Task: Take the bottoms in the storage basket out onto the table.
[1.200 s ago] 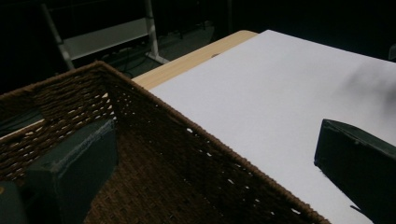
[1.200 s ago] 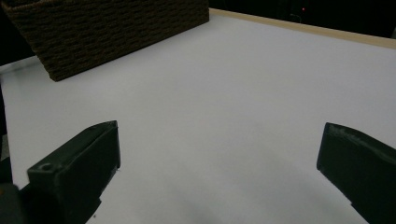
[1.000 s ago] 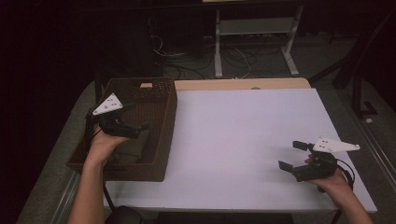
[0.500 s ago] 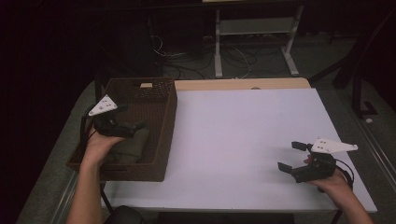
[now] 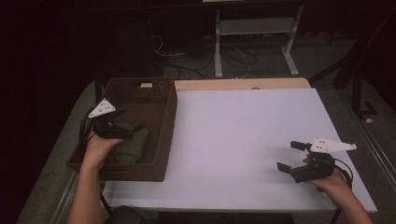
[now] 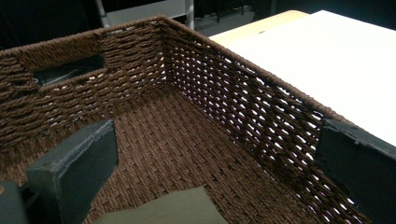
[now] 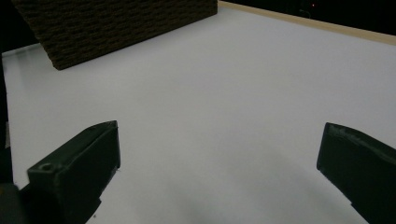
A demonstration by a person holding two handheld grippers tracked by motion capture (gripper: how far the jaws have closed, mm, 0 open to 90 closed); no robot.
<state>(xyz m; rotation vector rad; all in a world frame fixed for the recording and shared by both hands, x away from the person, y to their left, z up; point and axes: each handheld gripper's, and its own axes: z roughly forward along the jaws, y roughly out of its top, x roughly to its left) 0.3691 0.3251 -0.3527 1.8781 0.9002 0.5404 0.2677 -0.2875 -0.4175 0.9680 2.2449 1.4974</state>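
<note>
The white tabletop [image 5: 243, 140] takes up most of the high view, with a strip of bare wood along its far edge and a dim room beyond, where a pale metal stand [image 5: 254, 42] rises from a floor strewn with cables. One brown woven basket [image 5: 140, 126] sits at the tabletop's left edge, reaching from the far left corner toward the near one, with a handle slot in its far wall. One olive cloth [image 5: 128, 147] lies folded on the basket floor, at its near end. Two forearms come in from the near edge. The left arm reaches up into the basket, holding the left hand-held gripper [image 5: 126, 127] low over the cloth, jaws wide apart and empty, aimed at the basket's far right corner. The right hand rests near the near right corner with the right hand-held gripper [image 5: 292, 156] just above the bare surface, jaws spread wide, holding nothing, pointing left toward the basket.
</note>
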